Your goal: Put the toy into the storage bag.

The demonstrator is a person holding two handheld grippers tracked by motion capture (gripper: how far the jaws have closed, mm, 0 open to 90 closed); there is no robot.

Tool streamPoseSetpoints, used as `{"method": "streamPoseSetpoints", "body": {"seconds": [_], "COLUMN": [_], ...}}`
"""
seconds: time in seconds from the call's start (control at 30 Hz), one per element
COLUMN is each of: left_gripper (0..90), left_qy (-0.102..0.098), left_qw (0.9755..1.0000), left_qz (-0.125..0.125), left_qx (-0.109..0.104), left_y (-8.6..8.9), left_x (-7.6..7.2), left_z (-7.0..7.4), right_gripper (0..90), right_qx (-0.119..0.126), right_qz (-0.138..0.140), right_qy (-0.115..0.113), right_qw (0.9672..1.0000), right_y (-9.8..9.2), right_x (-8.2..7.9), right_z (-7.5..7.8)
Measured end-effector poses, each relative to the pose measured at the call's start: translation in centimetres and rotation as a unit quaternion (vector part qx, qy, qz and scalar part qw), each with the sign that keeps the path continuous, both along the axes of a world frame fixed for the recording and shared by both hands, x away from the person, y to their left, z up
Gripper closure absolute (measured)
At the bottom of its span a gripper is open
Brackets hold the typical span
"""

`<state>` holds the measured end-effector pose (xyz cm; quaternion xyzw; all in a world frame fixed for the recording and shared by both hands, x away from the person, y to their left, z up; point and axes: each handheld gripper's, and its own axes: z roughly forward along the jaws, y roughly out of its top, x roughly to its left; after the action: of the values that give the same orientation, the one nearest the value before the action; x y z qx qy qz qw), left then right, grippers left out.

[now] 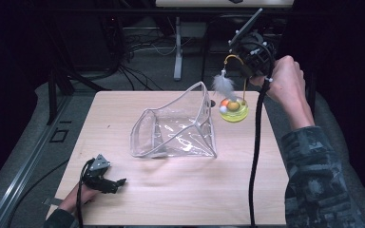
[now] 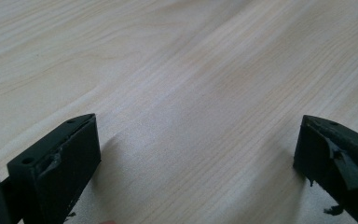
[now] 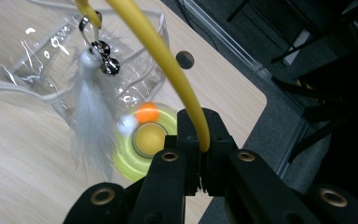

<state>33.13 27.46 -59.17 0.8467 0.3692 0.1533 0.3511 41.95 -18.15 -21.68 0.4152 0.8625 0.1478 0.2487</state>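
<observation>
A cat toy with a yellow-green round base holding an orange and a white ball hangs above the table's far right. Its curved yellow wire carries a white feather and small bells. My right gripper is shut on that wire, lifted above the table. A clear plastic pouch stands open on the table's middle, just left of the toy. My left gripper rests open near the front left, nothing between its jaws.
The wooden table has a small round hole near its far right corner. Cables and metal stands sit on the floor beyond the far edge. A black cable trails from the right gripper across the table's right side.
</observation>
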Motion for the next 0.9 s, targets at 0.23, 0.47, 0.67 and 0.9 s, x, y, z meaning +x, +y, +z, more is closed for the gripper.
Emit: {"method": "streamPoseSetpoints", "body": {"seconds": [0.23,0.47,0.67,0.9], "left_gripper": [0.2,0.2,0.2,0.2], "left_qy": [0.0,0.0,0.0,-0.002], "left_qw": [1.0,1.0,1.0,1.0], "left_qz": [0.0,0.0,0.0,0.0], "left_qx": [0.0,0.0,0.0,0.002], "left_y": [0.0,0.0,0.0,0.0], "left_x": [0.0,0.0,0.0,0.0], "left_z": [0.0,0.0,0.0,0.0], "right_gripper": [87.9,87.8,87.8,87.9], "right_qx": [0.002,0.005,0.007,0.008], "right_qz": [0.011,0.037,0.055,0.073], "right_qy": [-0.019,-0.024,-0.031,-0.031], "right_qw": [0.9998,0.999,0.998,0.9968], "right_y": [1.3,3.2,5.1,7.3], "right_x": [-0.2,-0.3,-0.2,0.3], "right_z": [1.7,2.5,3.2,3.1]}}
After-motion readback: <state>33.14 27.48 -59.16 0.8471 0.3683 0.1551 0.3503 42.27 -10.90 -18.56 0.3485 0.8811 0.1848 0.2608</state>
